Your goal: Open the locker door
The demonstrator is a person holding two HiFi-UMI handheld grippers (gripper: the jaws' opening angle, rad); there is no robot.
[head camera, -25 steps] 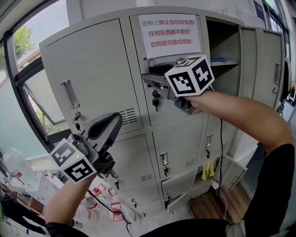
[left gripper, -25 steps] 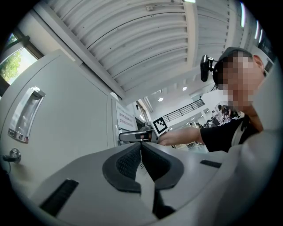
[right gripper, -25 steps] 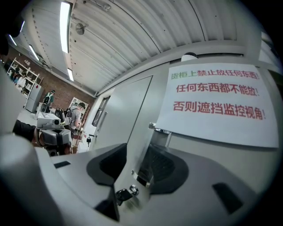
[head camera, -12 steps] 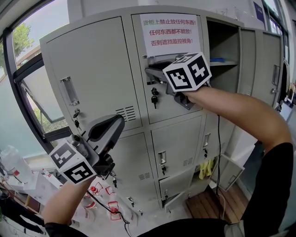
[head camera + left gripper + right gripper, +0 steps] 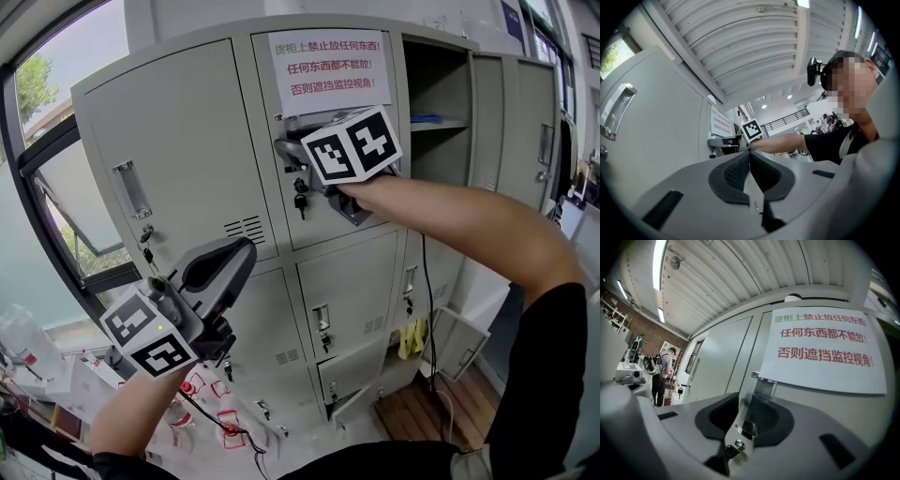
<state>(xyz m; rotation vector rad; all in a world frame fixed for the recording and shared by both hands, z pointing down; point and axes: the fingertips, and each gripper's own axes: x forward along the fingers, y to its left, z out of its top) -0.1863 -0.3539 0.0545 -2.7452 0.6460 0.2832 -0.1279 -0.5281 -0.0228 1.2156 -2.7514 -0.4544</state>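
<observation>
Your right gripper reached level to the upper middle locker door, just under the notice. Its jaws had just been opening a little, yet the pads lay against both sides of the door's metal handle. Your left gripper hung low before the neighbouring lockers, jaws closed together, holding nothing.

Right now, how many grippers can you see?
2. The left gripper hangs low beside the lockers, shut. The right gripper is at the handle of the top middle door, jaws just opened wider, handle between them.
</observation>
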